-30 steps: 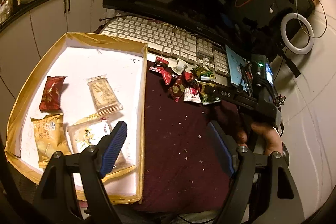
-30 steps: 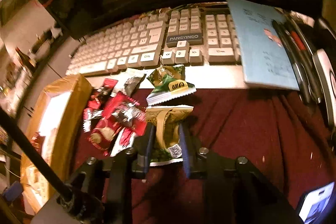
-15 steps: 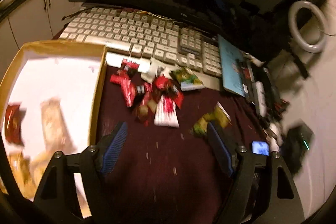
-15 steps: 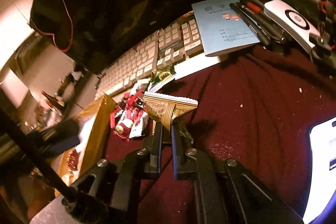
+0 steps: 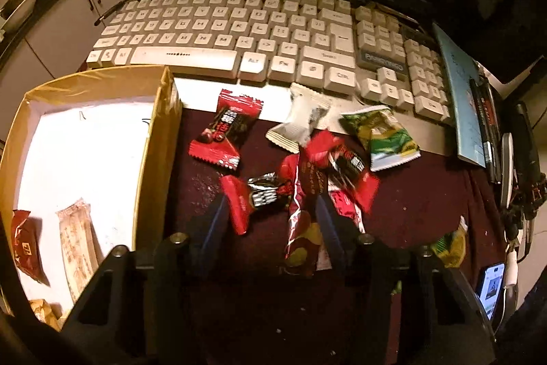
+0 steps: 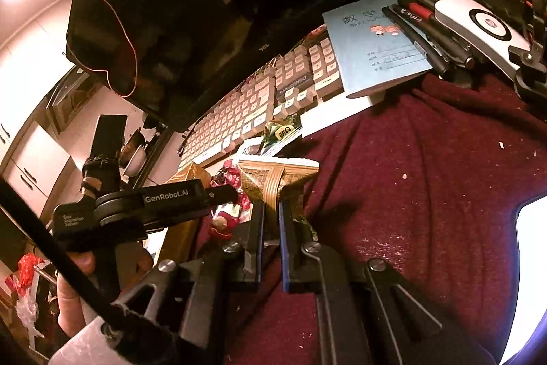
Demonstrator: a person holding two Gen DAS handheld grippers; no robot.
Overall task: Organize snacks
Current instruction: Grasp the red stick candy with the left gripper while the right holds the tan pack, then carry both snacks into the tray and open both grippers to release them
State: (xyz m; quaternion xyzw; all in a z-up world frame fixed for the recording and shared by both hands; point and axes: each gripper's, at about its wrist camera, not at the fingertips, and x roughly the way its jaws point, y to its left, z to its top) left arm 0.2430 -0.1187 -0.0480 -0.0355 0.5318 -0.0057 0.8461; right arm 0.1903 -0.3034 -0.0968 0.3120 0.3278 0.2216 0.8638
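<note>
My left gripper (image 5: 270,211) is open and low over a pile of red snack packets (image 5: 297,190) on the maroon cloth, its jaws standing either side of them. A white packet (image 5: 301,122) and a green packet (image 5: 379,135) lie nearer the keyboard. The gold-rimmed box (image 5: 154,142) at the left holds a few packets (image 5: 75,242). My right gripper (image 6: 271,207) is shut on a tan and green snack packet (image 6: 277,177), lifted above the cloth. That packet also shows in the left wrist view (image 5: 451,245). The left gripper's body (image 6: 143,207) shows in the right wrist view.
A white keyboard (image 5: 239,33) and a dark monitor (image 6: 191,5) stand behind the snacks. A blue notebook (image 6: 372,43) with pens lies at the right. A lit phone (image 5: 490,289) rests on the cloth at the lower right.
My left gripper has swung right from over the box and dropped low over the red packets. My right gripper has lifted the tan and green packet off the cloth and drawn it back.
</note>
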